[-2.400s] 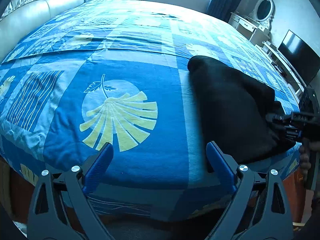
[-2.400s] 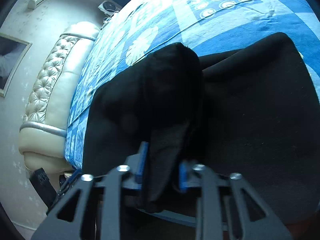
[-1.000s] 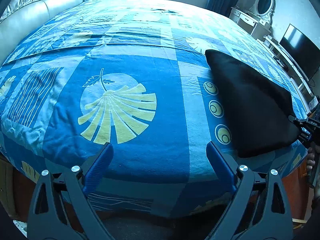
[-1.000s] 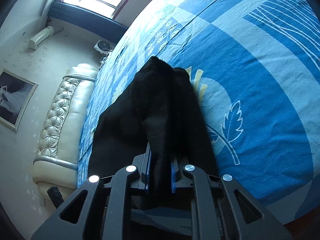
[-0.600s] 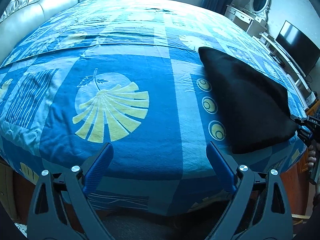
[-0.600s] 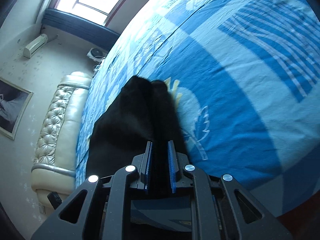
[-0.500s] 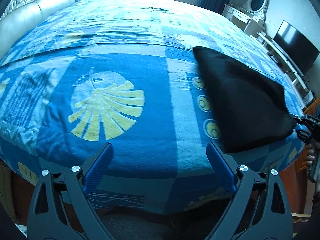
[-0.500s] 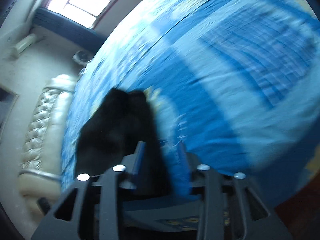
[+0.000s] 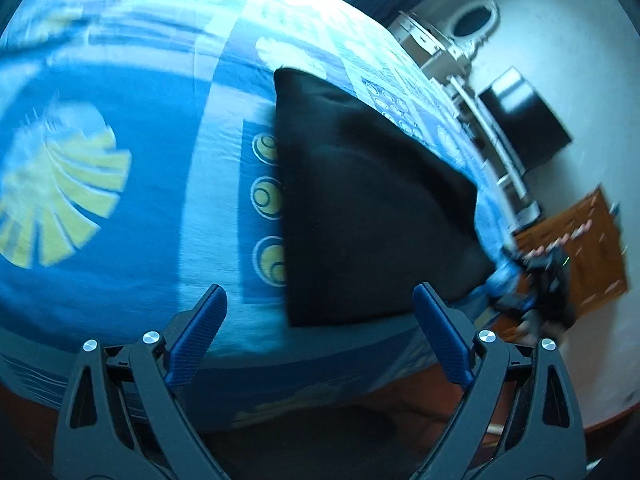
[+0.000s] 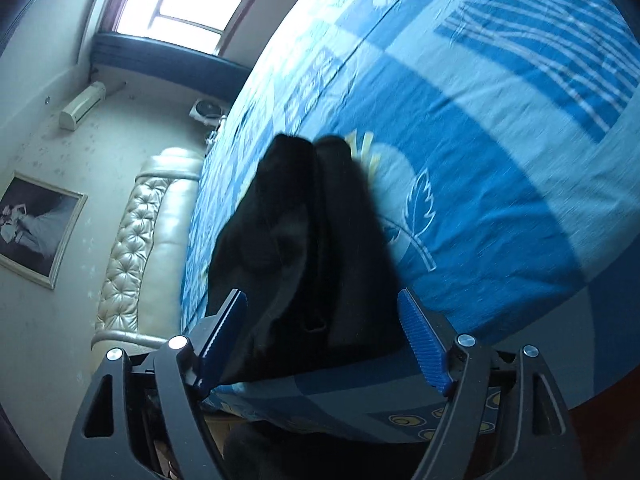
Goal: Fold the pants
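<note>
The black pants lie folded into a flat dark slab near the bed's corner, on the blue patterned bedspread. My left gripper is open just short of their near edge, with nothing between its fingers. In the right wrist view the pants stretch away from me as two folded layers. My right gripper has its jaws opening; the blue pads stand clear on either side of the near end of the pants, no longer pressing it. The right gripper also shows blurred at the bed's corner.
The bed's edge runs just below both grippers, with dark floor under it. A padded cream headboard lies to the left in the right wrist view. A dresser with a mirror, a television and a wooden cabinet stand beyond the bed.
My right gripper let go of the pants: its jaws went from clamped on the fabric to wide apart. The left gripper swung toward the pants, which now fill the middle of its view.
</note>
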### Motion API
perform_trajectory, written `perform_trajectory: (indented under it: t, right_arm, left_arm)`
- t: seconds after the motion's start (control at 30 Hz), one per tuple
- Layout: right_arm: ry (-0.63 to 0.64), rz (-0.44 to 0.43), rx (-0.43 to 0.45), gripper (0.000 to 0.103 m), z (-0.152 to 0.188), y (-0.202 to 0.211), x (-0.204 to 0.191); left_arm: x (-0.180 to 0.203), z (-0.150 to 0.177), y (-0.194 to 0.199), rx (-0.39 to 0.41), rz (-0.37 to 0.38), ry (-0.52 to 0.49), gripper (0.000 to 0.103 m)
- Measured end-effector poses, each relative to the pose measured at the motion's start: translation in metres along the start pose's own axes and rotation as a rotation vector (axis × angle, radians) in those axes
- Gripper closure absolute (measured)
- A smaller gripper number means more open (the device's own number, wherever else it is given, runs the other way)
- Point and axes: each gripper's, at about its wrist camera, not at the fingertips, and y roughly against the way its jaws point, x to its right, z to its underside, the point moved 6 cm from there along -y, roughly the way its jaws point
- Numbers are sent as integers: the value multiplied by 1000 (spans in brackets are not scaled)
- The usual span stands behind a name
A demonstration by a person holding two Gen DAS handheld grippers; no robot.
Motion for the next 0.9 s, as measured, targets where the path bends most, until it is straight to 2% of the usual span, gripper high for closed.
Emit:
perform_trajectory:
  t: [0.1, 0.23, 0.37, 0.4, 0.47, 0.53, 0.6, 0.77, 0.9]
  right_arm:
    - [-9, 7, -22, 23, 3, -11, 2]
    - [16, 24, -40, 23, 4, -20, 1]
    - [11, 2, -34, 20, 5, -24, -2]
    - [15, 2, -37, 20, 5, -26, -3]
    - [40, 25, -40, 23, 6, -29, -5]
    - [89, 91, -43, 35, 7, -30, -7]
    - [134, 129, -43, 45, 8, -34, -11]
    - [136, 128, -29, 51, 10, -34, -15]
    - [141, 122, -27, 53, 12, -34, -20]
  left_arm:
    - [-2, -4, -12, -20, 59, 72, 9]
    - [1, -7, -24, -45, 85, 85, 9]
    - [6, -8, -40, -72, 130, 117, 9]
    - [6, -7, -43, -77, 140, 126, 12]
    - [8, -7, -49, -87, 138, 127, 27]
    - [8, -7, -55, -95, 119, 125, 38]
    - [11, -8, -58, -95, 68, 87, 43]
    - [19, -11, -54, -72, -11, 43, 50]
    - [20, -14, -51, -68, -41, 31, 55]
